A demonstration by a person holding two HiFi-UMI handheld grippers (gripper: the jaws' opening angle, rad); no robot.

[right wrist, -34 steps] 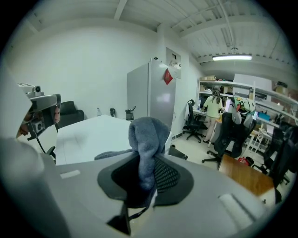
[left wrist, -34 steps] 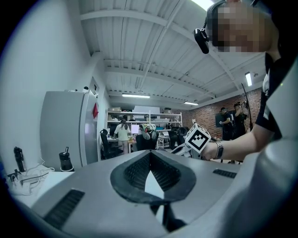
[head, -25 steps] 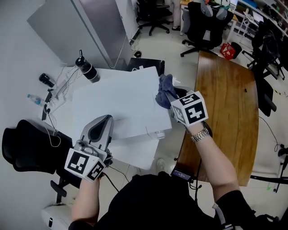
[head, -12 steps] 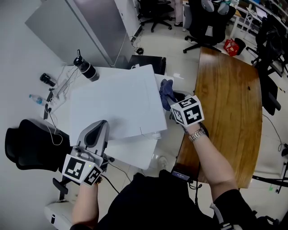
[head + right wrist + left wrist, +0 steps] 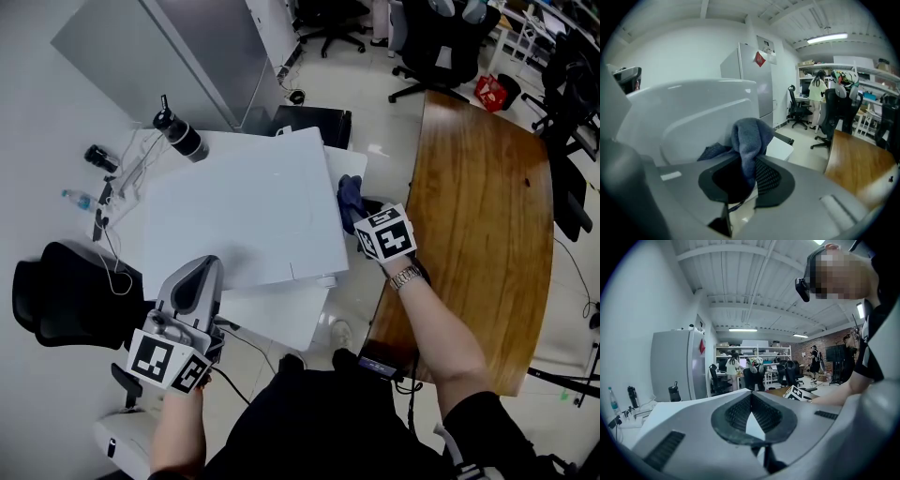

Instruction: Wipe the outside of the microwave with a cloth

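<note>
The white microwave point(image 5: 244, 211) stands on a white table, seen from above in the head view. My right gripper point(image 5: 356, 220) is shut on a blue-grey cloth point(image 5: 350, 197) and holds it against the microwave's right side point(image 5: 684, 126), below its top edge. In the right gripper view the cloth point(image 5: 750, 140) bunches up between the dark pads. My left gripper point(image 5: 192, 286) hovers at the microwave's near left corner, shut with nothing in it; its pads point(image 5: 761, 416) meet at the tips in the left gripper view.
A black bottle point(image 5: 178, 136), a small clear bottle point(image 5: 75, 199) and cables lie on the white table left of the microwave. A brown wooden table point(image 5: 473, 216) stands to the right. A grey fridge point(image 5: 178, 47) and office chairs are behind.
My right gripper has slid the cloth down from the microwave's top right corner along its right side. The left gripper has hardly moved.
</note>
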